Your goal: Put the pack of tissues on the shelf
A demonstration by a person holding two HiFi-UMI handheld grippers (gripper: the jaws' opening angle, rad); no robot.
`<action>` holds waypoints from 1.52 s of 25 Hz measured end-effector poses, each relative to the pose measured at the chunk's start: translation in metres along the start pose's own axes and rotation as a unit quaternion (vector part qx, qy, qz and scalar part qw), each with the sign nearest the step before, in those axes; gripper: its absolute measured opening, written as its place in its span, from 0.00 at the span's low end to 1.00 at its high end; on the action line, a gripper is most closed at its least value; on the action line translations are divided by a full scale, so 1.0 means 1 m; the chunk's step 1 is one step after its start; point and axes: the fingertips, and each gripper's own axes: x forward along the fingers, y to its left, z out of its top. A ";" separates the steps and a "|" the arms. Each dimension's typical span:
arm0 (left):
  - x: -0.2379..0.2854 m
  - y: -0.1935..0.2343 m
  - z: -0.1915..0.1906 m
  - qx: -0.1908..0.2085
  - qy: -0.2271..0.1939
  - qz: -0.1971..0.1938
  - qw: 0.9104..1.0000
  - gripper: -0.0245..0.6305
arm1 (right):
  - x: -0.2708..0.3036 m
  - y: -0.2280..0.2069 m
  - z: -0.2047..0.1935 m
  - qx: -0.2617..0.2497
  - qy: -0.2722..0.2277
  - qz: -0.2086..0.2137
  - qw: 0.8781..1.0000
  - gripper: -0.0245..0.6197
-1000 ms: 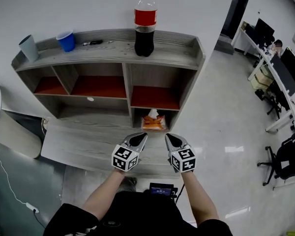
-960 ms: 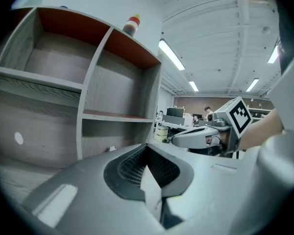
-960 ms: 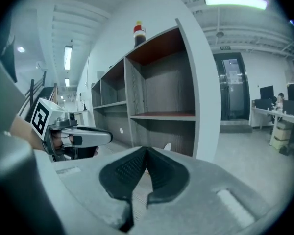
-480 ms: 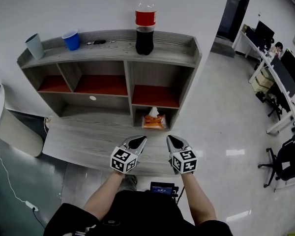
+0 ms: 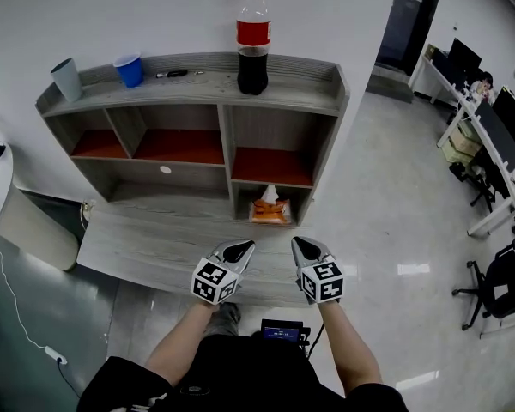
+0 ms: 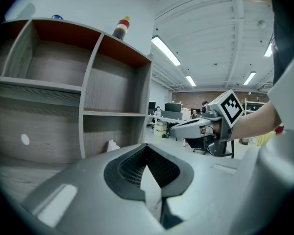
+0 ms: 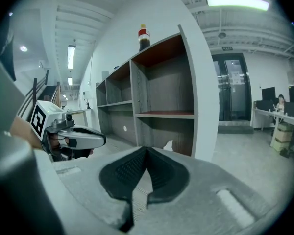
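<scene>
The left gripper (image 5: 244, 247) hovered with its fingers pressed together, nothing between them. Well ahead and to the left of its fingertips, a gray cup (image 5: 67, 79), a blue cup (image 5: 130, 69) and a dark pen (image 5: 170, 74) sat on the top board of the gray wooden shelf (image 5: 197, 93). A cola bottle (image 5: 252, 37) stood on that board, far beyond the gap between both grippers. The pack of tissues (image 5: 269, 210) lay in the shelf's lower right compartment, ahead of and between the two pairs of fingertips, touching neither. The right gripper (image 5: 298, 244) had its fingers closed too, empty.
</scene>
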 end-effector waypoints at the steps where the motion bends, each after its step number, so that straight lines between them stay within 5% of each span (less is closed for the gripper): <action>1: -0.003 0.000 -0.001 0.000 0.001 0.004 1.000 0.04 | 0.000 0.002 -0.001 0.001 0.001 0.003 1.000 0.05; 13: -0.036 0.006 -0.007 -0.003 0.008 0.015 1.000 0.04 | 0.006 0.031 -0.008 0.019 0.007 0.020 1.000 0.05; 38: -0.179 -0.031 -0.058 -0.018 0.011 -0.032 0.999 0.04 | -0.071 0.157 -0.057 0.060 0.024 -0.048 0.997 0.05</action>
